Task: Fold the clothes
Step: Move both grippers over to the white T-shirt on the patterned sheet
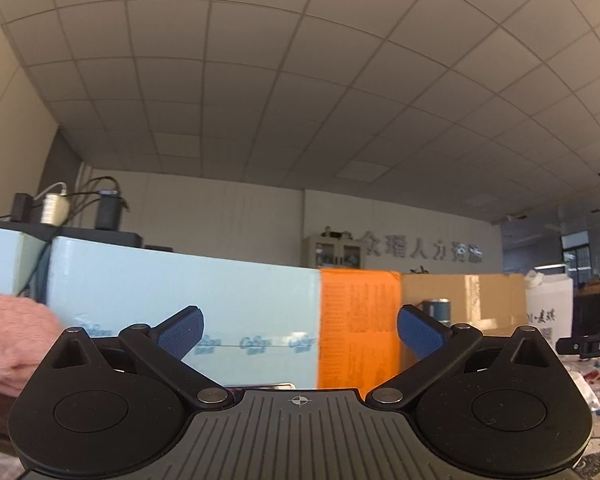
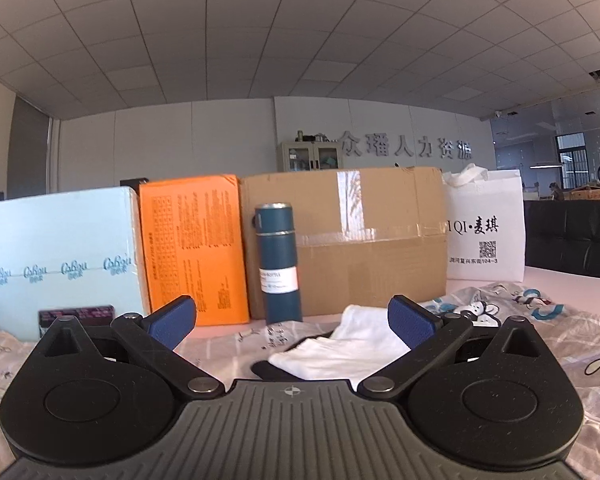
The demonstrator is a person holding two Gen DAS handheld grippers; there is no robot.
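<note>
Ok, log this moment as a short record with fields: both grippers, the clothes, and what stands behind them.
left gripper: jaws open, holding nothing, tilted up toward the ceiling
right gripper: jaws open, holding nothing, aimed at the garments
clothes: white garment lying rumpled on a dark garment, not yet gripped
surface: cartoon-print cloth spread under the clothes
behind the clothes: teal flask upright, in front of a cardboard box
back row, others: light blue box, orange box, white tote bag
</note>
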